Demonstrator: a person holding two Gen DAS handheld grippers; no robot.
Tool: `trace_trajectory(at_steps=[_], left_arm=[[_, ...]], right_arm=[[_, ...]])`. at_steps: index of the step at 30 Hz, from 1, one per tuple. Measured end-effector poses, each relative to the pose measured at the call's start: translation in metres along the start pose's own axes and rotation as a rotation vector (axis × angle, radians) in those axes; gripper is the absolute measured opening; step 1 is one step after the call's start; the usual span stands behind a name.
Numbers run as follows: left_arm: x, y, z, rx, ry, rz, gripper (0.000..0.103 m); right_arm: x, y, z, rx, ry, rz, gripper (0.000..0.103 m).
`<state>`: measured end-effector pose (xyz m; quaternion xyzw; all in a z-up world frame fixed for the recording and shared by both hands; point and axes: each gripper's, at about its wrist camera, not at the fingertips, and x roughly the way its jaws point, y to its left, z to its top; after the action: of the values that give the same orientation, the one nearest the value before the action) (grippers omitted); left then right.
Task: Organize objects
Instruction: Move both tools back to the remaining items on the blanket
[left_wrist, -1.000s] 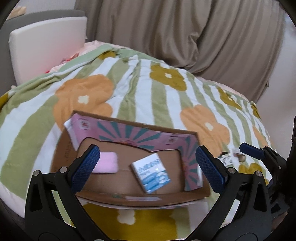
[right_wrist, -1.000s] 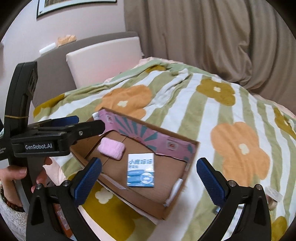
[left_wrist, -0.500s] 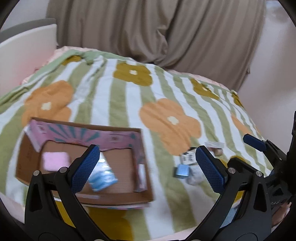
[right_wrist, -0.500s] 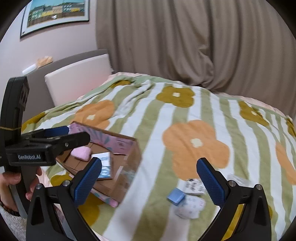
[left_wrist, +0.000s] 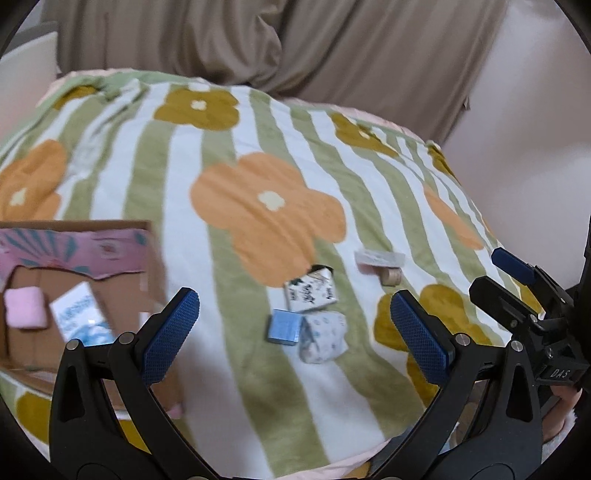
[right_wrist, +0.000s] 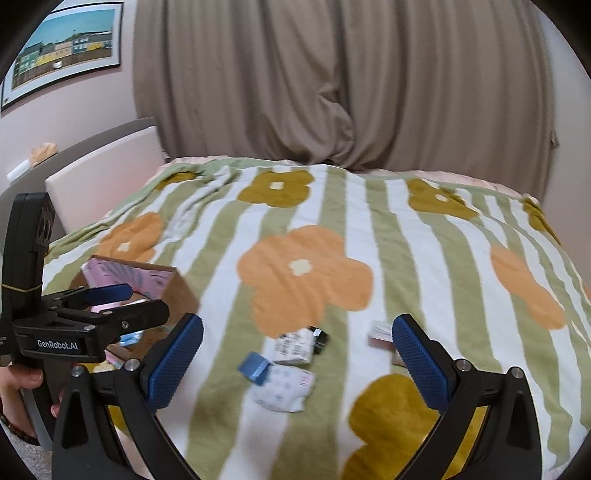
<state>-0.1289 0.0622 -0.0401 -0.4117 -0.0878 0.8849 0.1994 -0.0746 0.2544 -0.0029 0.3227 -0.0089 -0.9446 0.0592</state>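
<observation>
A cardboard box (left_wrist: 151, 258) with a pink patterned flap lies at the left on the flowered blanket; it holds a pink pad (left_wrist: 24, 308) and a blue-white packet (left_wrist: 79, 319). It also shows in the right wrist view (right_wrist: 177, 284). Loose on the blanket lie a small blue box (left_wrist: 284, 326) (right_wrist: 253, 365), a white packet (left_wrist: 323, 336) (right_wrist: 282, 387), a black-and-white carton (left_wrist: 310, 293) (right_wrist: 295, 345), a flat wrapper (left_wrist: 378, 257) and a small cork-like piece (left_wrist: 390, 275). My left gripper (left_wrist: 295, 339) is open and empty above the blue box. My right gripper (right_wrist: 297, 363) is open and empty over the same cluster.
The bed's blanket (right_wrist: 303, 273) has green stripes and orange flowers. A beige curtain (right_wrist: 332, 92) hangs behind it. A white headboard cushion (right_wrist: 103, 177) stands at the left, a framed picture (right_wrist: 62, 48) above it. The bed edge runs just below both grippers.
Both grippers have swung right, away from the cardboard box and toward the cluster of small items. The box has slid to the left edge of both views. Both stay open.
</observation>
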Motion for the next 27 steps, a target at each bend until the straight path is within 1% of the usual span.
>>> trace_trajectory(at_steps=[7, 12, 17, 22, 25, 26, 27], left_arm=[[0.052, -0.015, -0.004, 0.006, 0.077, -0.035, 0.103], [0.09, -0.013, -0.009, -0.007, 0.143, -0.04, 0.103], [0.119, -0.009, -0.012, -0.025, 0.196, -0.051, 0.103], [0.14, -0.008, -0.014, -0.03, 0.221, -0.053, 0.103], [0.151, -0.005, -0.014, -0.043, 0.234, -0.063, 0.103], [0.155, -0.005, -0.014, -0.061, 0.235, -0.044, 0.103], [0.159, -0.005, -0.014, -0.062, 0.241, -0.047, 0.103]], right_arm=[[0.016, -0.044, -0.015, 0.067, 0.028, -0.033, 0.102], [0.032, -0.063, -0.024, 0.083, 0.051, -0.073, 0.102], [0.053, -0.083, -0.036, 0.123, 0.081, -0.079, 0.102], [0.073, -0.101, -0.051, 0.166, 0.115, -0.098, 0.102], [0.086, -0.108, -0.058, 0.169, 0.138, -0.117, 0.102], [0.089, -0.11, -0.06, 0.171, 0.142, -0.121, 0.102], [0.093, -0.112, -0.063, 0.177, 0.149, -0.124, 0.102]])
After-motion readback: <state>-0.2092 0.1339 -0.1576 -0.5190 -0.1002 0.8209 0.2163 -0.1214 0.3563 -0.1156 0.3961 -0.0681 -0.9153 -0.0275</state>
